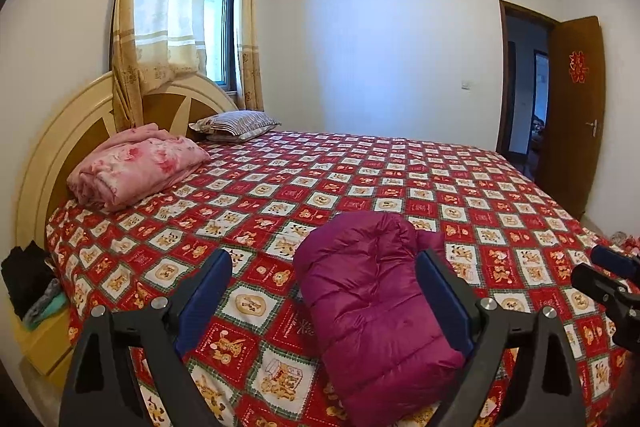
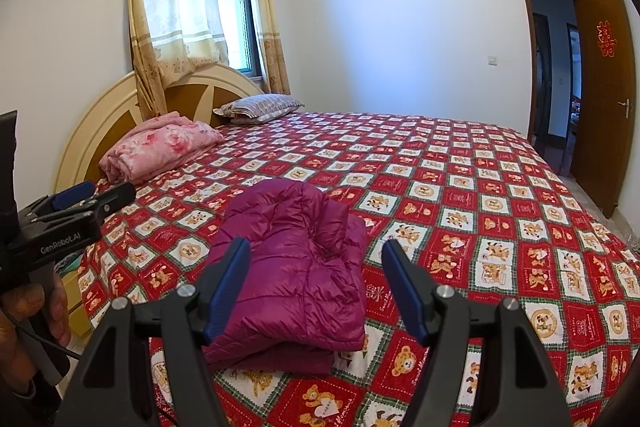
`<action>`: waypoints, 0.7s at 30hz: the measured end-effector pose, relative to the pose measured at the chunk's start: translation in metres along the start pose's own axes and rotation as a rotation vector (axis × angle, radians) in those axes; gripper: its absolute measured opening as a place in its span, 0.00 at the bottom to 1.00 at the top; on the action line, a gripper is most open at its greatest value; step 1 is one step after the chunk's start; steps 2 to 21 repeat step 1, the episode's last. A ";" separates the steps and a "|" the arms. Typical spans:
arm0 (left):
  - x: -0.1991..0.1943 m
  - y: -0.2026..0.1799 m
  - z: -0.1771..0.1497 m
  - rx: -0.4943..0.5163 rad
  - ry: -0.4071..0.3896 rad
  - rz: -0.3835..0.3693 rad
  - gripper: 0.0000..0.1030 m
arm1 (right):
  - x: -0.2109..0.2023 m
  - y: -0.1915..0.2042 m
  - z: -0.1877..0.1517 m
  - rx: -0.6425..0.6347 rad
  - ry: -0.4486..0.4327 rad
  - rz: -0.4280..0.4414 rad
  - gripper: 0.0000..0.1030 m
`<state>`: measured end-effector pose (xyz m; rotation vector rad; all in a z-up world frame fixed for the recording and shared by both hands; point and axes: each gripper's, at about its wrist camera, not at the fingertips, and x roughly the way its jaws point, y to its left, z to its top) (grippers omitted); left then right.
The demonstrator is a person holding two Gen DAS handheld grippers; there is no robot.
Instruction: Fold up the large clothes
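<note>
Purple-magenta quilted down jacket [image 2: 296, 267] lies folded into a compact bundle on the near part of the bed [image 1: 400, 179], resting on the red checked bedspread with cartoon bear squares. Both grippers hang above the near edge of the bed, pointed slightly downward toward the jacket, and neither touches it.

Left gripper [image 1: 324, 291] has its jaws spread wide and released; the jacket shows between its blue pads [image 1: 204, 291] only because it lies farther off on the bedspread. Right gripper [image 2: 316, 287] likewise stands open and empty, the jacket's near right corner visible in the gap. In the right wrist view a hand [image 2: 28, 331] grips the left tool's handle at the far left (the tool's body carries printed lettering).

Farther away, near the headboard [image 1: 48, 163] at the left, sits a folded pink floral blanket [image 1: 136, 163], with a striped pillow [image 1: 236, 123] beyond it. Curtains [image 1: 168, 7] hang over the window behind, and a brown door [image 2: 604, 95] stands open at the right.
</note>
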<state>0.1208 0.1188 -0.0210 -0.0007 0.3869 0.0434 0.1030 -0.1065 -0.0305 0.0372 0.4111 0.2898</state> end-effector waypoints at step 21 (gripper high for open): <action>0.001 0.000 0.000 0.005 0.002 0.004 0.91 | 0.001 -0.001 -0.001 0.000 0.001 0.001 0.69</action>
